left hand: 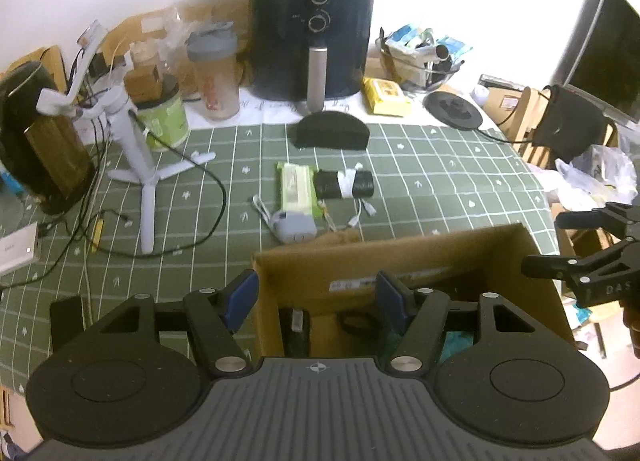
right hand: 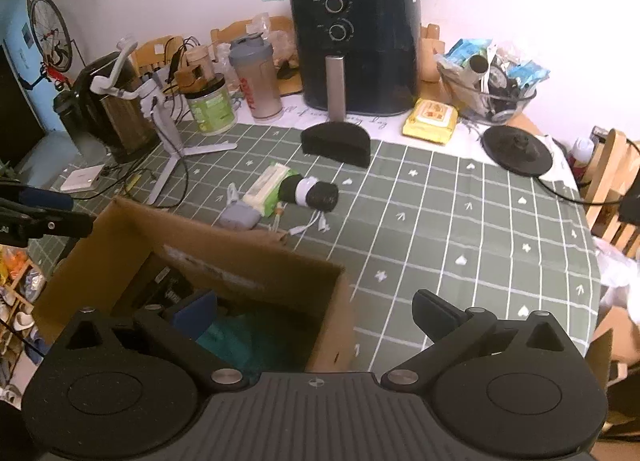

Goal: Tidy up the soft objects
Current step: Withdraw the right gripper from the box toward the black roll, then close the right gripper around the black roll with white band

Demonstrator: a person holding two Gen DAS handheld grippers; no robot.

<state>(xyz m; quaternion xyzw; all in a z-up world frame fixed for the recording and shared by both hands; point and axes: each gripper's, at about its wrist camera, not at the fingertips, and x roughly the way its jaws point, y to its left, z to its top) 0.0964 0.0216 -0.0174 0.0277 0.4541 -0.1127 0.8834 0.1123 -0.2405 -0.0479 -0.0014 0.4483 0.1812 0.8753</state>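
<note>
The cardboard box stands on the near part of the green checked tablecloth, and it already holds a teal soft thing and some dark items. So the step in hand seems to be between two pickups: something is in the box, and the next object is not yet taken. Just behind the box lie the wet-wipes pack, the black roll with a white band touching it, and a small grey pouch. Farther behind the box is the black half-round foam piece.

The left gripper is spread wide over the box's left wall and holds nothing. The right gripper is also spread wide, empty, across the box's right wall.

The next move probably calls for reaching over the box to the roll or the wipes.
</note>
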